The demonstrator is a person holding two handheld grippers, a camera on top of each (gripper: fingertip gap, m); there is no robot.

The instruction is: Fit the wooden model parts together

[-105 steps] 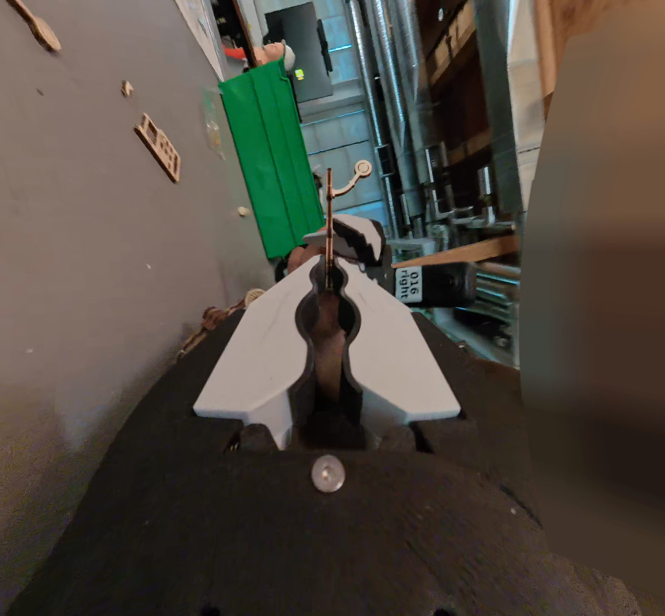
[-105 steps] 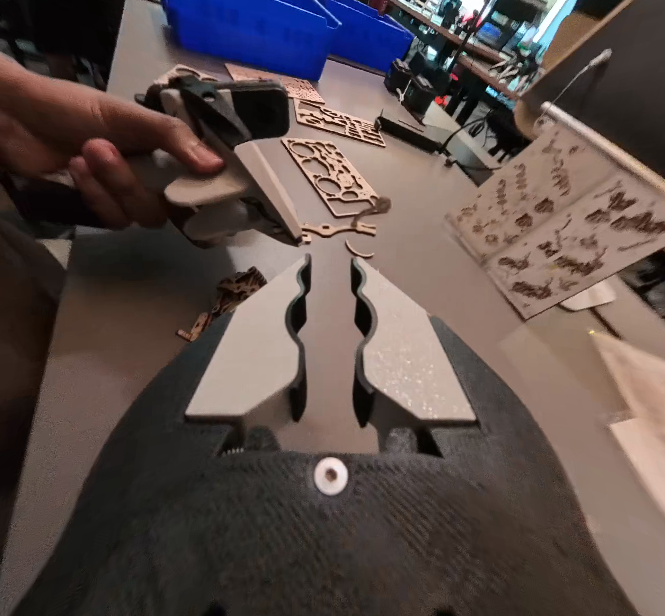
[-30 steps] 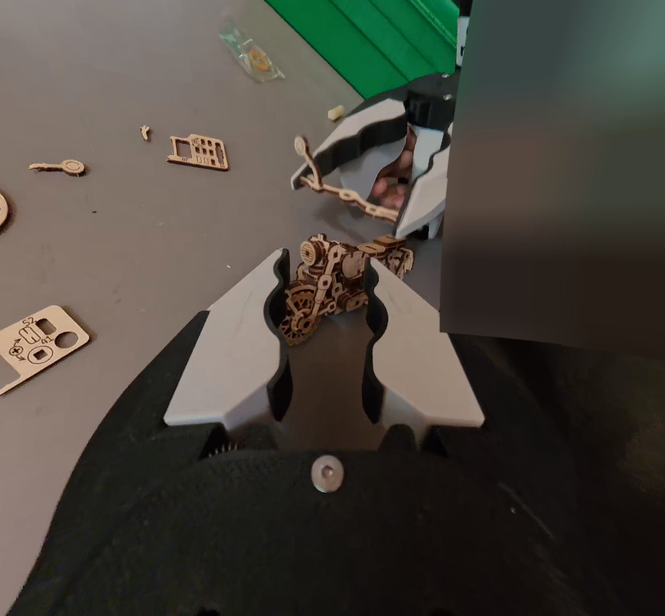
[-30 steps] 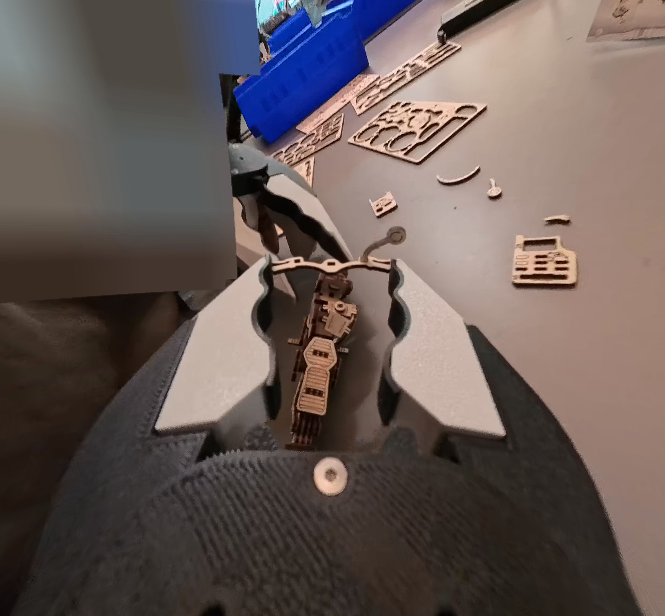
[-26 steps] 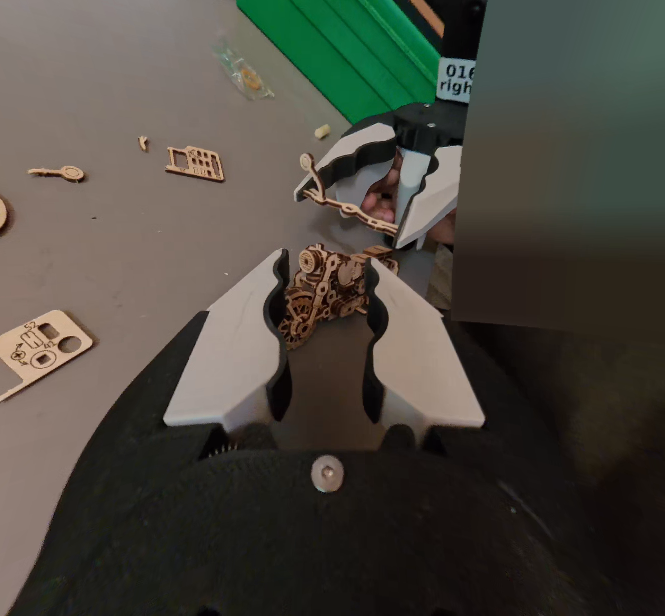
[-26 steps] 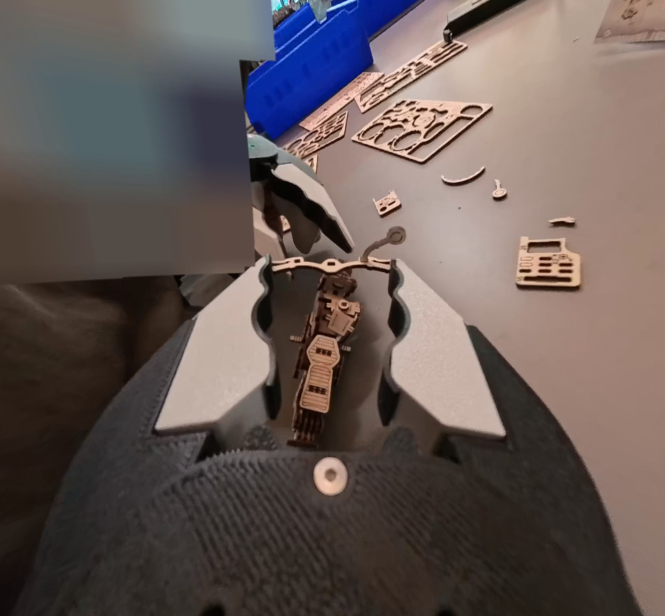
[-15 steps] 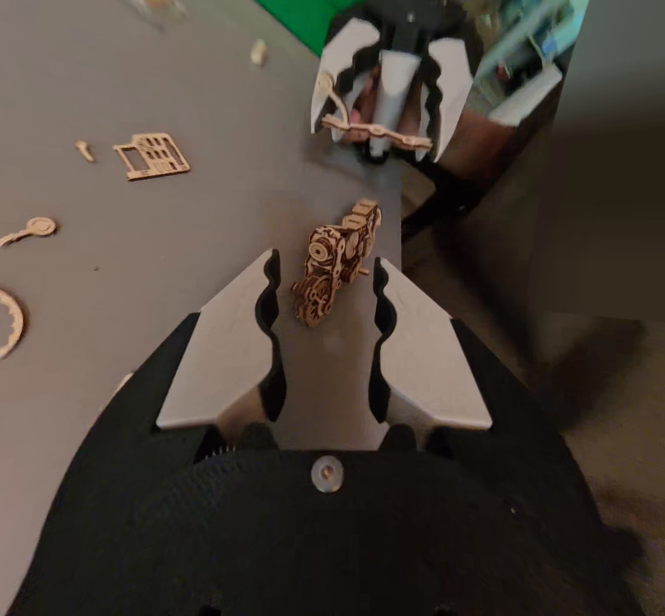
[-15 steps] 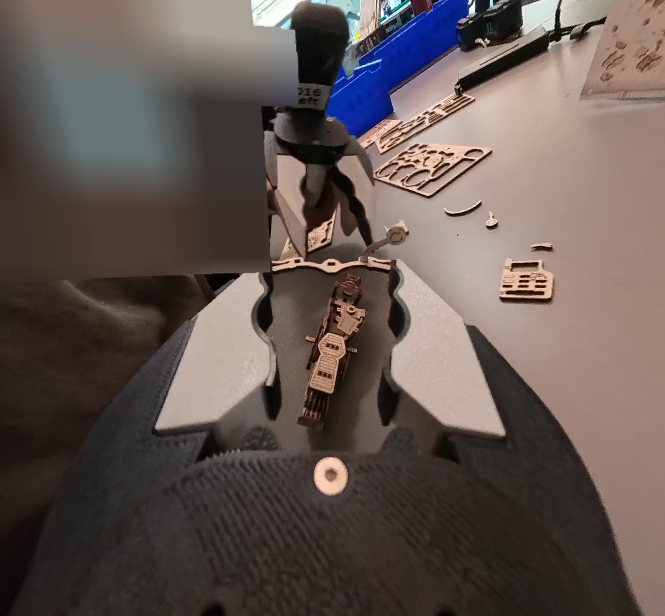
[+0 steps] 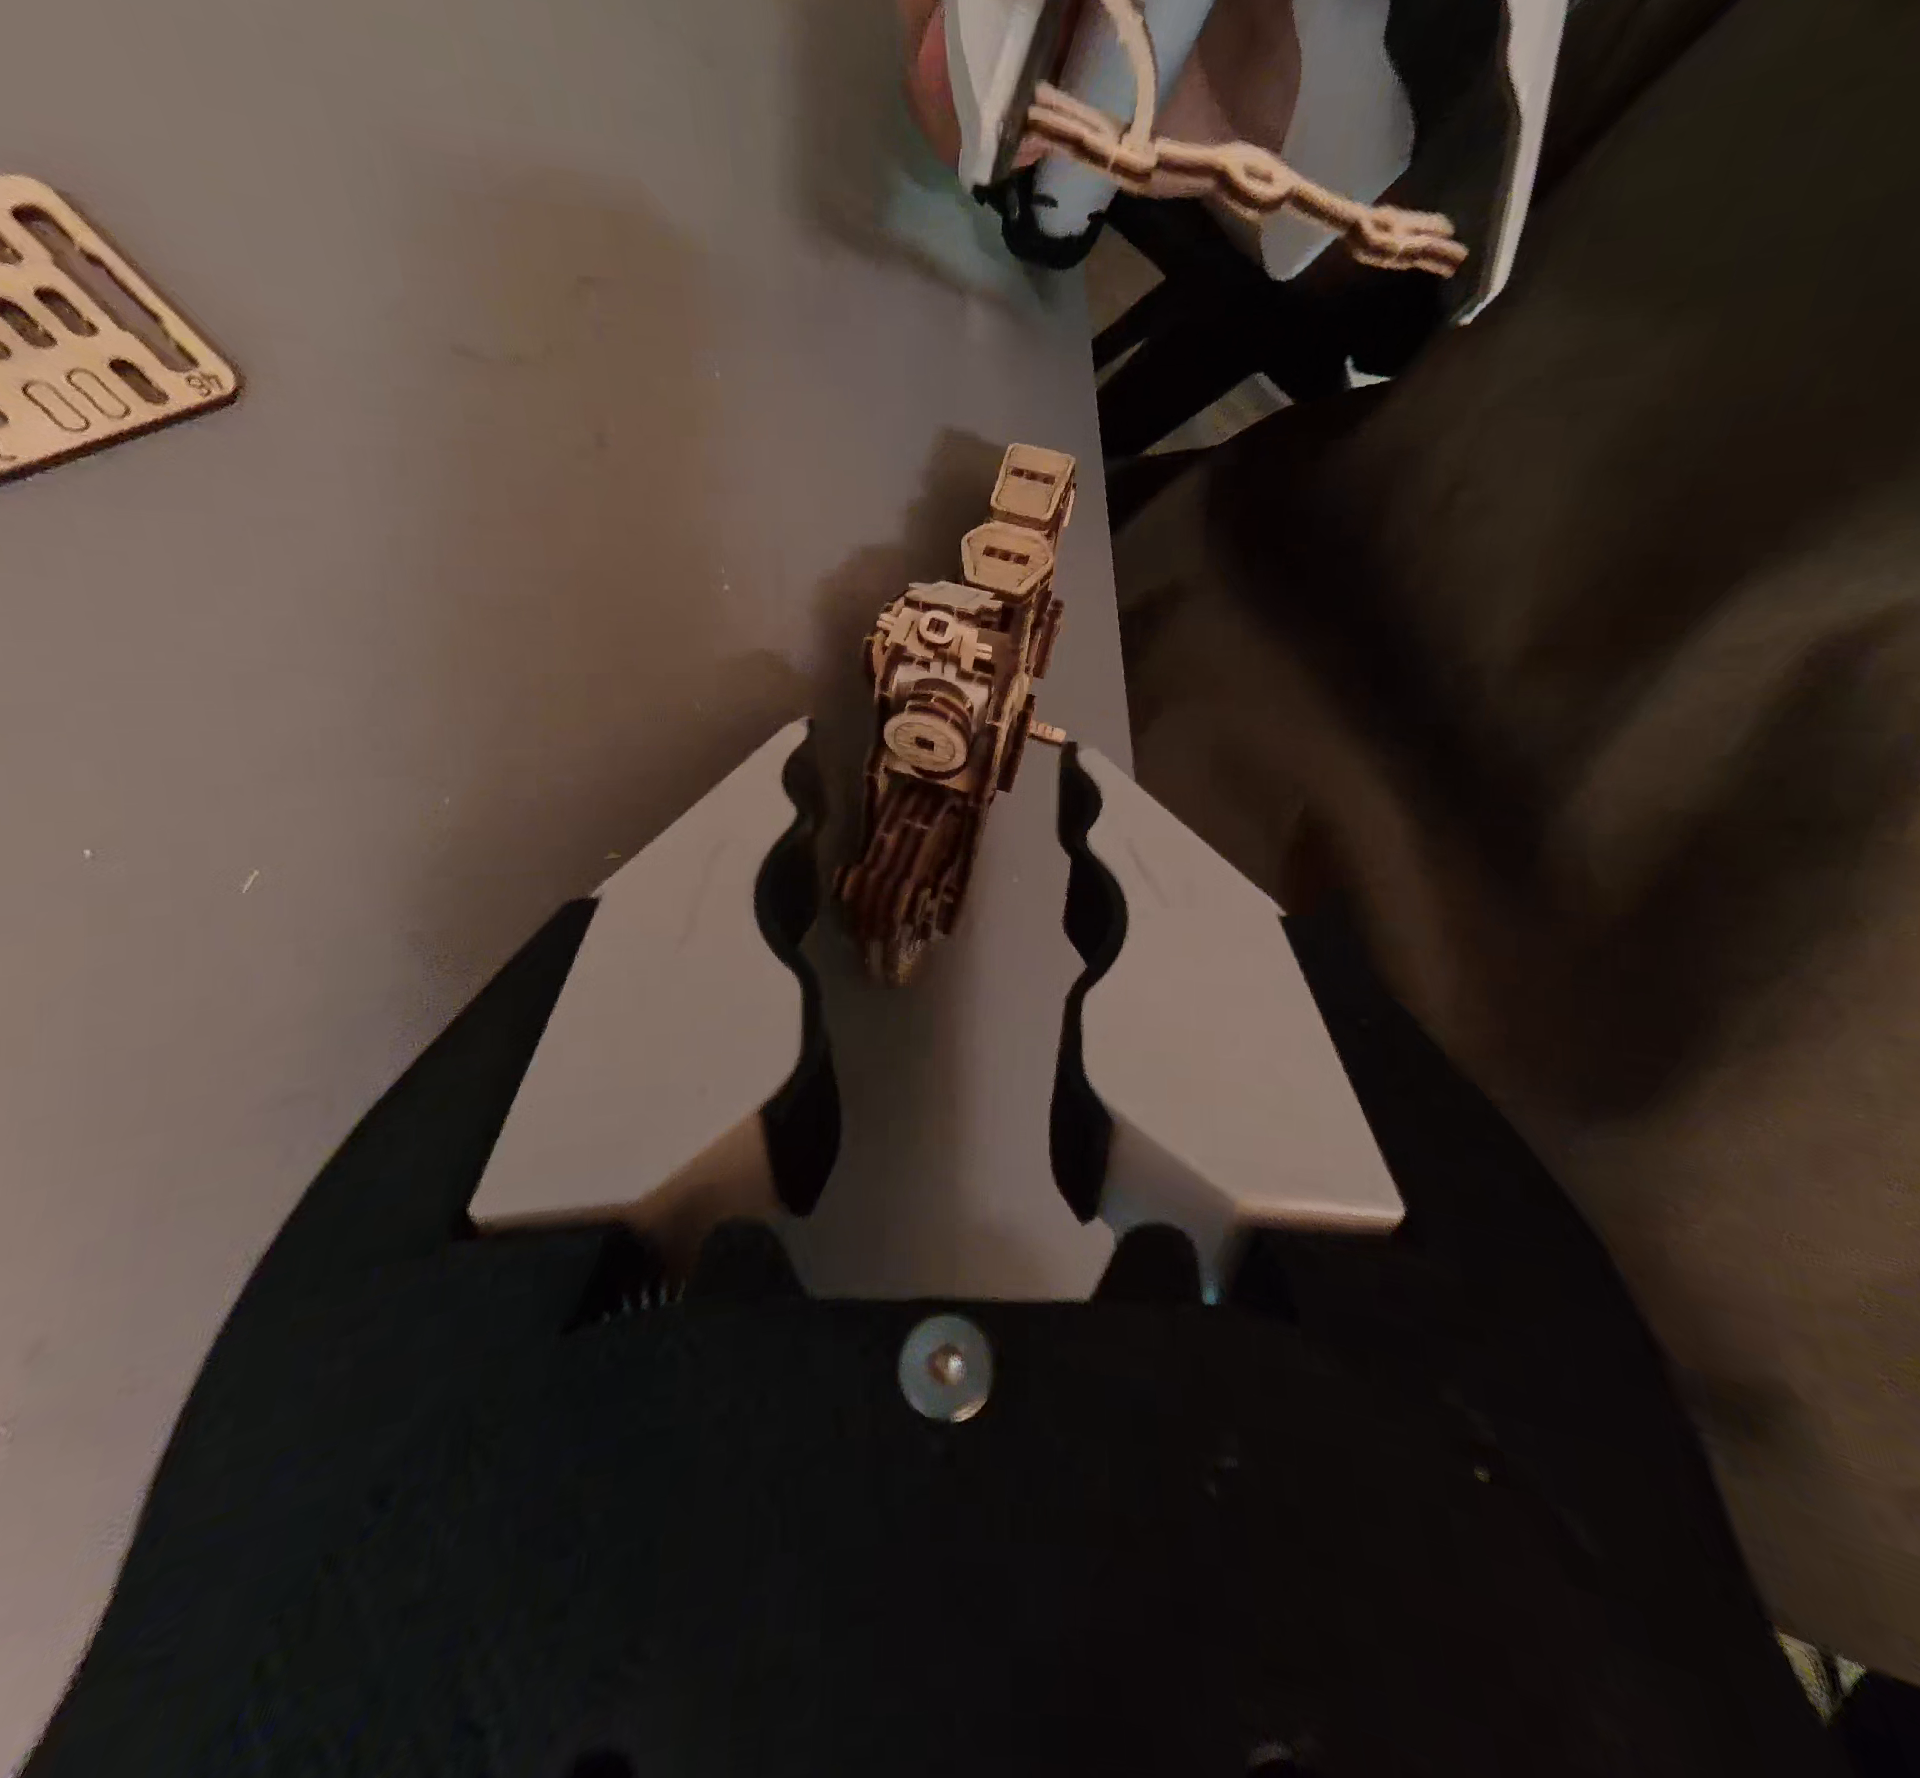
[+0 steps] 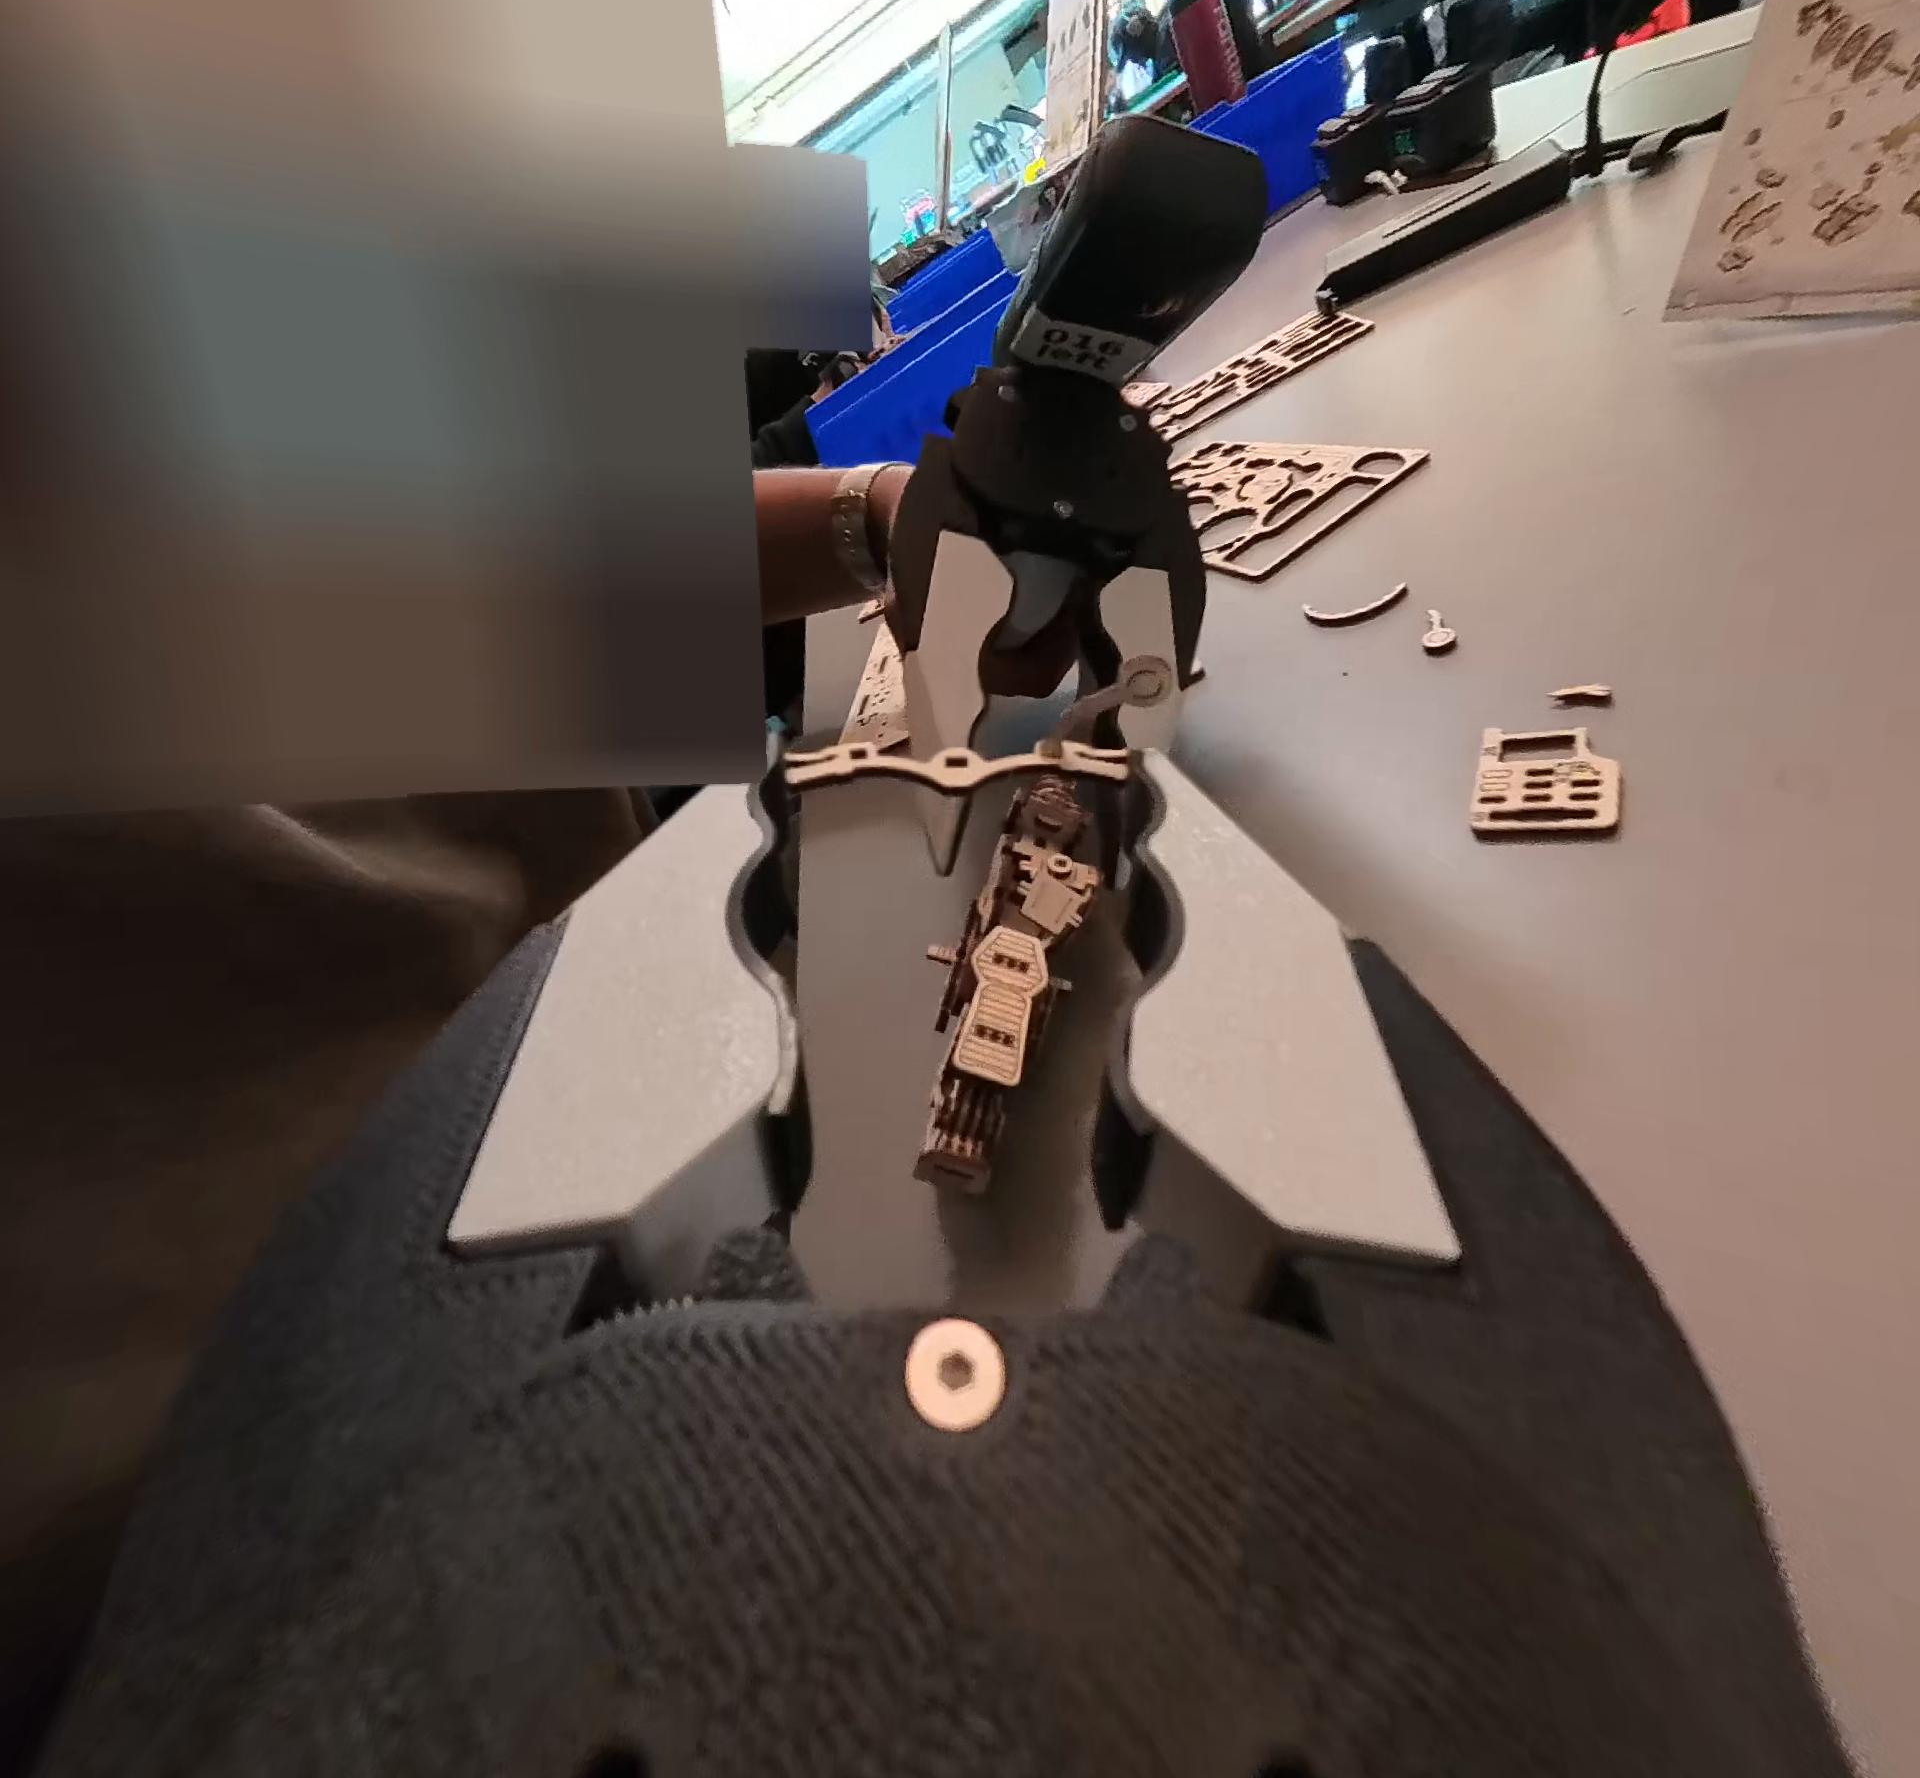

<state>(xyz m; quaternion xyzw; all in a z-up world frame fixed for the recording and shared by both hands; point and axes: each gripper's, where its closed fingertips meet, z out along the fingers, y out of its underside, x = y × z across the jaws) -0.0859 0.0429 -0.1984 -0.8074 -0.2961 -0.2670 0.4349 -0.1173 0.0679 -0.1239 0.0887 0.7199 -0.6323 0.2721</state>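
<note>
Left side of table: slotted offcut sheet lies flat at the left edge of the left wrist view, well apart from the work, not needed now

Left gripper: jaws open, nothing held. It hangs over the table edge w/ the wooden motorcycle model standing between its fingertips, front wheel end nearest the camera, seat end pointing away. Left finger looks just beside the model; can't tell if either pad actually touches

Model stands upright on the table, very close to the near edge, dark clothing beyond it. In the right wrist view the same model runs lengthwise between the right fingers, seat toward the camera

Right gripper: jaws set wide and gripping the handlebar part across its ends, bar spanning tip to tip, mirror stalk sticking up on one side. Seen from the left view the handlebar part is held above and beyond the model, apart from it

Step in hand, as I read it: handlebar picked up & brought over the bike, model not yet steadied, part not yet seated

Next move prob needs: left jaws closing gently on the model's front/mid body so it can't tip or slide off the edge, then right lowering the bar centre onto the fork top, square to the bike. Thin ply, so light press only

Farther right on the table: small slotted offcut, loose bits, bigger cut-out sheets, all well apart
</note>
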